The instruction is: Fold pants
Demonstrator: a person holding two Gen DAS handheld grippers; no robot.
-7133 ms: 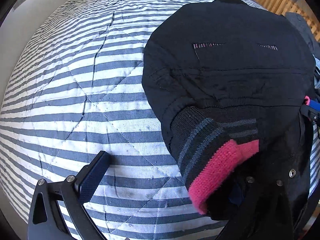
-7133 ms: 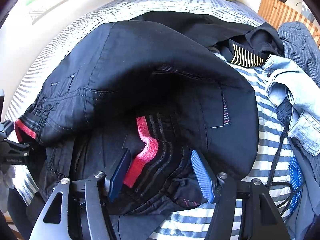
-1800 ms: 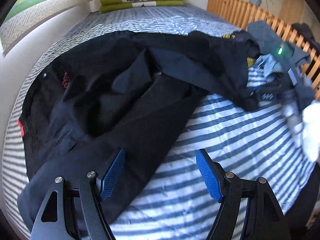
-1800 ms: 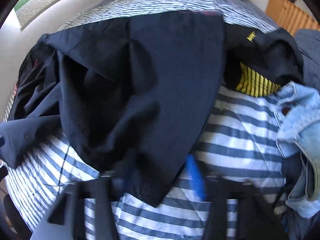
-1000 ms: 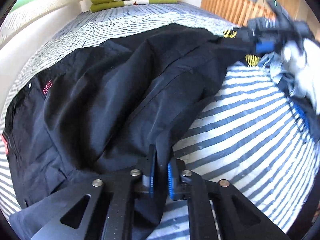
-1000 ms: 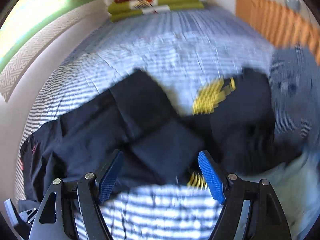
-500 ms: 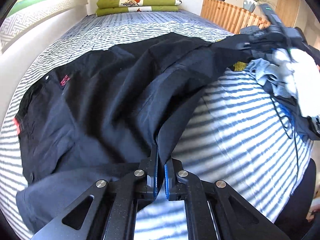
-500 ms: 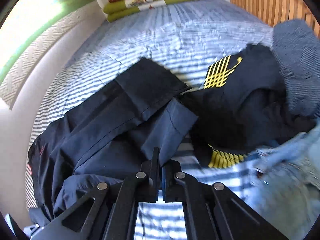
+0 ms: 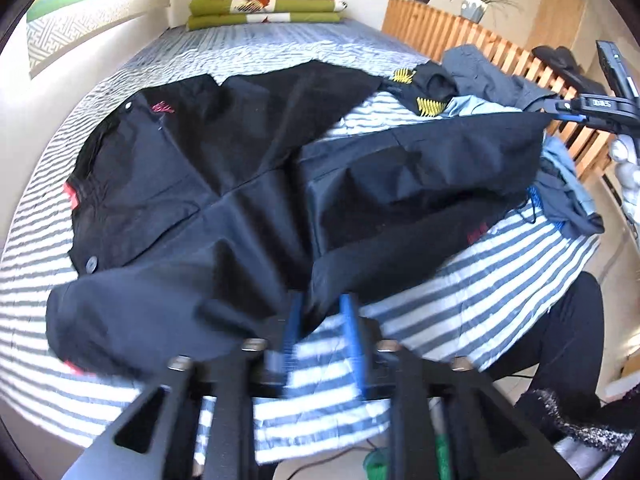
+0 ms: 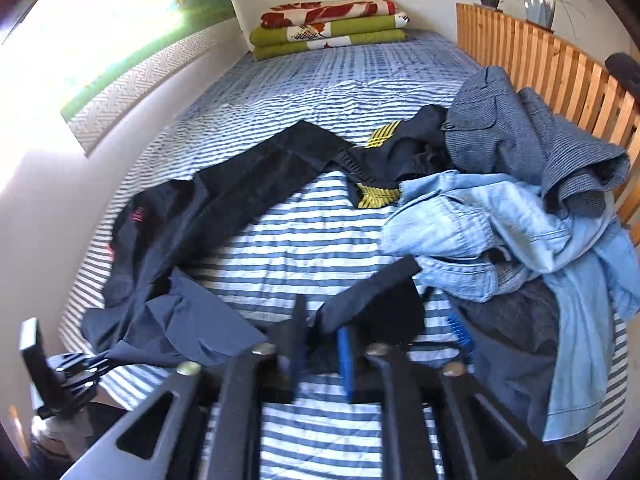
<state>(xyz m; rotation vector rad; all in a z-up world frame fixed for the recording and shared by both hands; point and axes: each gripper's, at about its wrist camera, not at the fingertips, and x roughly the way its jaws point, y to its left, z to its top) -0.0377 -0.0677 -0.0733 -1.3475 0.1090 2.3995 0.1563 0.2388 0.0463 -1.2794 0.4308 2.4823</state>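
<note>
Left wrist view: the black pants (image 9: pixel 224 184) lie spread on the striped bedspread (image 9: pixel 500 280), the waist with its pink trim toward nine o'clock, one leg running up toward one o'clock, the other leg lifted and draped across from the centre toward three o'clock; the left gripper (image 9: pixel 322 320) sits at six o'clock with its blue pads a little apart, its jaws having just been opening, and a fold of the pants' dark cloth hangs between them, though motion blur keeps me from telling whether the pads press on it; at three o'clock the right gripper (image 9: pixel 576 114) meets the end of the lifted leg, a gloved hand (image 9: pixel 628 168) just below it. Right wrist view: the right gripper (image 10: pixel 324 344) fills six o'clock, its jaws likewise partly parted and just been opening, with a cuff of the pants (image 10: pixel 256 184) between the pads; whether they pinch it I cannot tell; a heap of clothes, a pale denim shirt (image 10: pixel 480 232) and a grey checked jacket (image 10: pixel 520 132), lies at three o'clock; folded green blankets (image 10: pixel 328 28) sit at twelve o'clock; the left gripper's body (image 10: pixel 60 372) shows at eight o'clock.
</note>
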